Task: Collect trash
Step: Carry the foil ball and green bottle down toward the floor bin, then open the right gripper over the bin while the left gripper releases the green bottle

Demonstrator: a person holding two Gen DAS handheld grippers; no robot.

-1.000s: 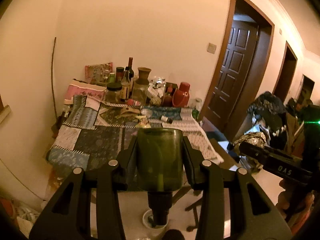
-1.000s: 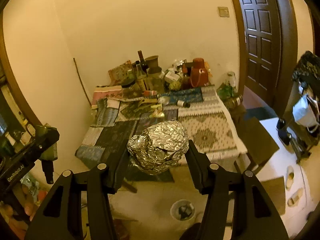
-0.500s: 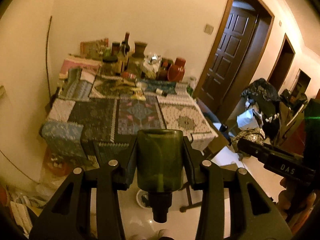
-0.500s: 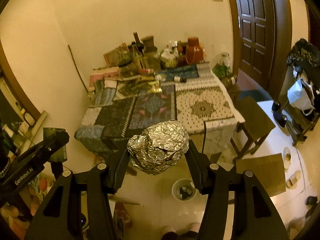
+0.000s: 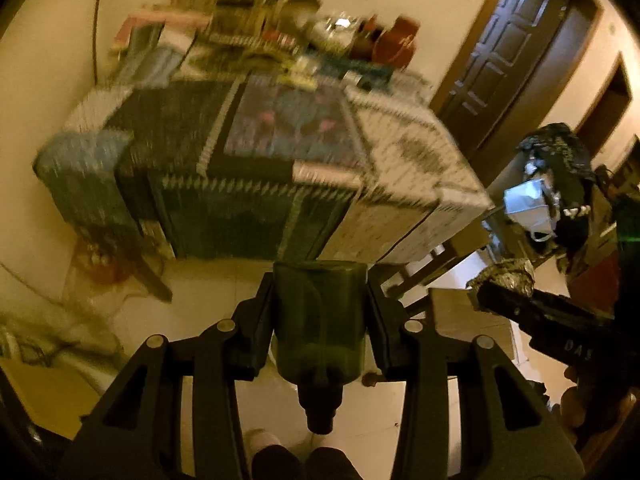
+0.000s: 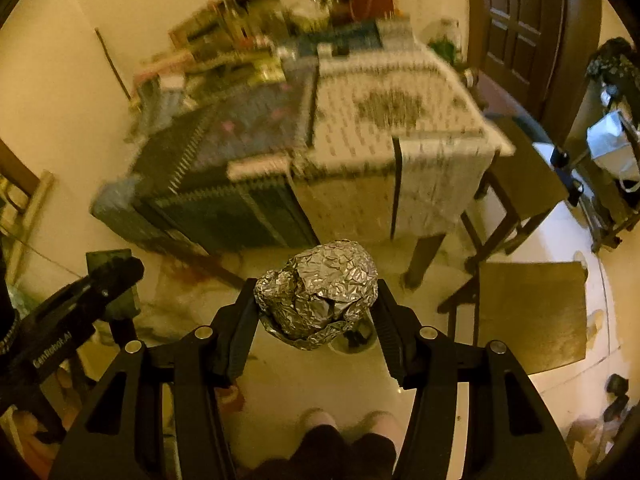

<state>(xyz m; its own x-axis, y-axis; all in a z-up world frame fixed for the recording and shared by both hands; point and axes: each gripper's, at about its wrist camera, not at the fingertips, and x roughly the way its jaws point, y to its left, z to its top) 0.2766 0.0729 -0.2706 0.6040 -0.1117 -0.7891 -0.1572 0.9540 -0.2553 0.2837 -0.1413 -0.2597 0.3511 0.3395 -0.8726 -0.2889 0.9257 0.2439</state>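
Above the pale floor, just before the cloth-covered table: a green bottle pinched by its body in the left gripper, neck toward the camera; a crumpled foil ball pinched in the right gripper. Below the right one, half hidden by the foil, a small round bin on the floor, near the person's feet. Probably the step in hand: bringing both pieces to this bin. Bring one gripper at a time over the opening. Lower the bottle close to the rim before spreading the jaws, to avoid breaking the glass or tipping so small a bin. Drop the foil afterwards, from directly above.
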